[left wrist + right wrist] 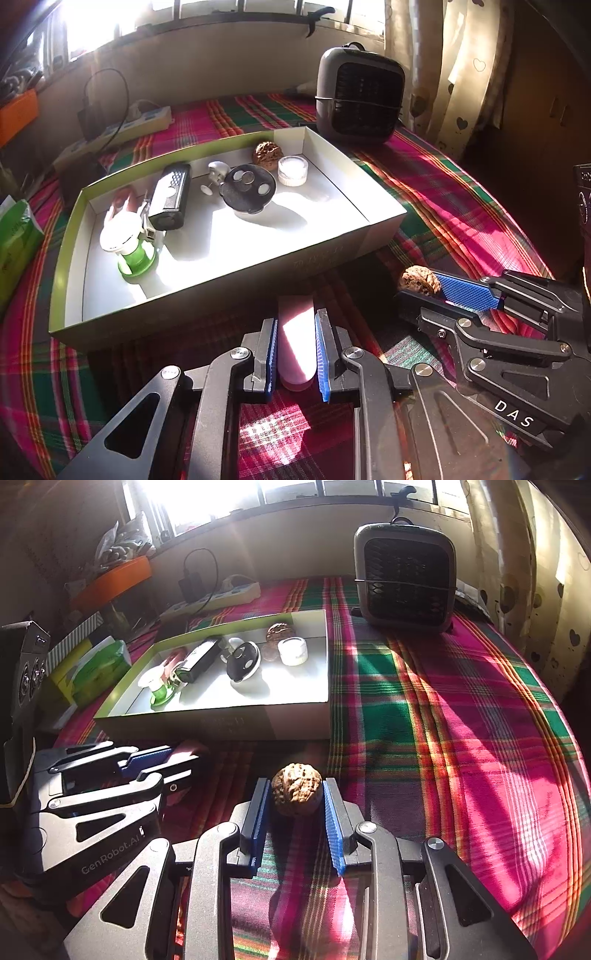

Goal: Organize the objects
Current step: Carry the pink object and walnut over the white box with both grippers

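Probably a home bedroom: plaid bedspread [461,701], heart-print curtain [454,74], sunlit window [110,22], small heater [360,96].

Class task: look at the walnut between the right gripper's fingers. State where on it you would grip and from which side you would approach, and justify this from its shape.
Grip the walnut across its widest middle, pads on opposite sides, approaching level from the near side as the right gripper does. It is roundish and ridged, so a grip off the middle would likely slip.
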### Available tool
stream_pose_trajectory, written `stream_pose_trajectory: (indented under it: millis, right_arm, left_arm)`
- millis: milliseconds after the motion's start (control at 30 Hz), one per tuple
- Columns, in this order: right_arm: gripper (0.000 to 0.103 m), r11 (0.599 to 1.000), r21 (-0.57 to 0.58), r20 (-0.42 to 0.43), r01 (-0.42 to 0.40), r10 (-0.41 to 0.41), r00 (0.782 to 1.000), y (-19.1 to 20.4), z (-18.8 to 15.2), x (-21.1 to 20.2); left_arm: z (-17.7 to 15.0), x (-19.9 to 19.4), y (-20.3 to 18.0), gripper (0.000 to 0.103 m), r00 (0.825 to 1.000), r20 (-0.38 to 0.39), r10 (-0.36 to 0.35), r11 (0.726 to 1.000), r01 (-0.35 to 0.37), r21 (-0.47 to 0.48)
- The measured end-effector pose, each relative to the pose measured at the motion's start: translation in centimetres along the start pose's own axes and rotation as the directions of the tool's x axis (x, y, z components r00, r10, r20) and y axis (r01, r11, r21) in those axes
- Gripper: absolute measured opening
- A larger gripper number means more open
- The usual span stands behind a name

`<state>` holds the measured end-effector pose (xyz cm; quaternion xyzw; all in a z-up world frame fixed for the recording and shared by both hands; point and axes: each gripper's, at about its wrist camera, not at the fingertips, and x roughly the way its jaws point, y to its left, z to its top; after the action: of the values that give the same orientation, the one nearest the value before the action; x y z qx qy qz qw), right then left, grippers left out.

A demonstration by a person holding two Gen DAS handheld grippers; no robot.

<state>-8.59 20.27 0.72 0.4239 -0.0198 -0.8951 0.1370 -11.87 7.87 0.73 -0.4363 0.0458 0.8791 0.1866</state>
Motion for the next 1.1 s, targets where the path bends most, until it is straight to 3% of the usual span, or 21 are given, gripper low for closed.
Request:
stream_pose_trajectory:
  millis: [567, 1100]
  right_arm:
    - [0.03, 1.0, -0.022, 0.026, -0.007, 0.008, 1.0, 1.1, 0.3, -1.0]
    - [0.03, 0.999, -0.043, 0.063, -0.029, 0.032, 0.998, 2.4, 1.3, -1.9]
  left_arm:
    - [-0.3, -2.0, 0.5, 0.016, 0.999, 0.039, -0.011, 1.0, 0.012, -0.022]
    - [0.4, -3.9, 2.2, 0.016, 0.997, 0.079, 0.022, 0.998, -0.017, -0.066]
